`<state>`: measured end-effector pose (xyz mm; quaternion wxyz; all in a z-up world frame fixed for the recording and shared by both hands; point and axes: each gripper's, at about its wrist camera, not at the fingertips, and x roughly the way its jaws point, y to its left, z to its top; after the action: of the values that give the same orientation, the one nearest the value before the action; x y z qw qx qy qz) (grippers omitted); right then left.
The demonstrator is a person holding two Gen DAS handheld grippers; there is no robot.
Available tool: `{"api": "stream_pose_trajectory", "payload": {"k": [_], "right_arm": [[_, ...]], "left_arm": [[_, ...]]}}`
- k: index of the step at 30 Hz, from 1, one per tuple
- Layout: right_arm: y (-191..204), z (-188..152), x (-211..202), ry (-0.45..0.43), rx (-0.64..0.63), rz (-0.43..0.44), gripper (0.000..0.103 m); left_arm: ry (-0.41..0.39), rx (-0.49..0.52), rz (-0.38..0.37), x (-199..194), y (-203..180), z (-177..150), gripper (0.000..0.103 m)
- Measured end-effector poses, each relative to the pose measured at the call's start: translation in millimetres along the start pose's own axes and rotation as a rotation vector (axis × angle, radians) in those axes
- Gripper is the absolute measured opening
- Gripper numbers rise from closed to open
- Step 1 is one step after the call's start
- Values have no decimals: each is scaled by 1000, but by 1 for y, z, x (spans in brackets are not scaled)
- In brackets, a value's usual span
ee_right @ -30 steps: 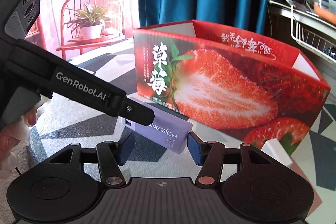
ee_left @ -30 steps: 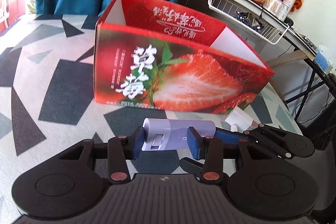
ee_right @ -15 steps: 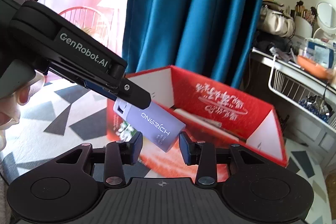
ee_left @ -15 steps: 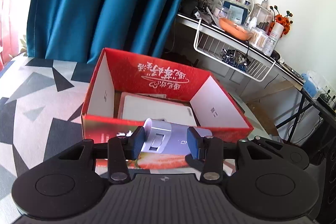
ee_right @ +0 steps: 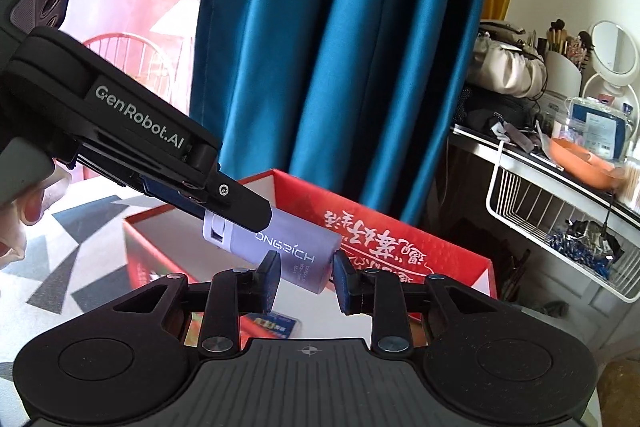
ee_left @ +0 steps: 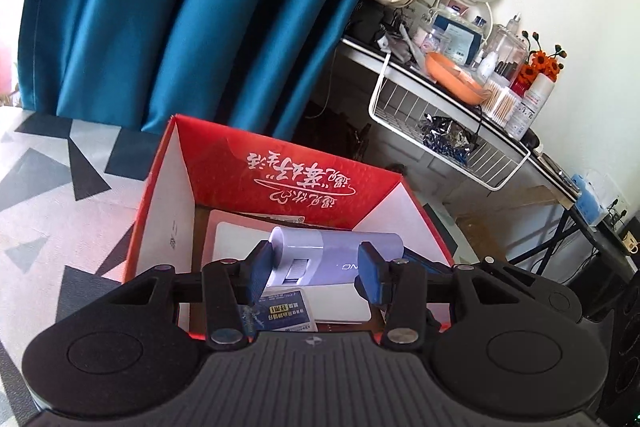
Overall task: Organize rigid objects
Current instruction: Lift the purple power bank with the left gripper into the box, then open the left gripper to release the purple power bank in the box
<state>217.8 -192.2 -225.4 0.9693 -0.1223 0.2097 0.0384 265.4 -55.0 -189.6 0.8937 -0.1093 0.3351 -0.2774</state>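
A lavender cylindrical bottle (ee_left: 320, 259) with a white cap lies crosswise between the blue pads of my left gripper (ee_left: 314, 271), which is shut on it above the open red strawberry box (ee_left: 280, 171). In the right wrist view the same bottle (ee_right: 288, 251) hangs from the left gripper's black fingers (ee_right: 240, 203) over the box (ee_right: 400, 239). My right gripper (ee_right: 306, 277) has its pads on both sides of the bottle's free end, holding it. Inside the box lie a white flat box (ee_left: 240, 239) and a blue card (ee_left: 280, 311).
The box stands on a grey, black and white geometric-patterned surface (ee_left: 48, 187). Teal curtains (ee_left: 180, 7) hang behind it. A cluttered desk with a white wire basket (ee_left: 448, 139), an orange bowl and a round mirror stands to the right.
Both grippers rose and moved forward with the bottle, from in front of the box to above its opening. The right gripper's pads closed in onto the bottle's end.
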Motion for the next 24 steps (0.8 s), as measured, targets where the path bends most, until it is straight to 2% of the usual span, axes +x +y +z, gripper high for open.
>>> {"api": "stream_pose_trajectory", "payload": {"k": [9, 13, 17, 20, 23, 24], "right_arm": [[-23, -17, 20, 110, 59, -19, 27], [-34, -23, 23, 139, 84, -43, 27], [-45, -27, 26, 158, 102, -55, 27], [-50, -28, 27, 161, 116, -52, 27], [-49, -30, 22, 134, 138, -51, 36], [-49, -30, 20, 129, 144, -55, 40]], "left_arm": [[99, -9, -44, 45, -3, -11, 48], [136, -17, -79, 61, -4, -12, 51], [148, 6, -75, 69, -8, -14, 51], [133, 37, -54, 66, -11, -14, 59], [91, 87, -4, 53, -15, -11, 68], [73, 117, 28, 46, -18, -11, 78]]}}
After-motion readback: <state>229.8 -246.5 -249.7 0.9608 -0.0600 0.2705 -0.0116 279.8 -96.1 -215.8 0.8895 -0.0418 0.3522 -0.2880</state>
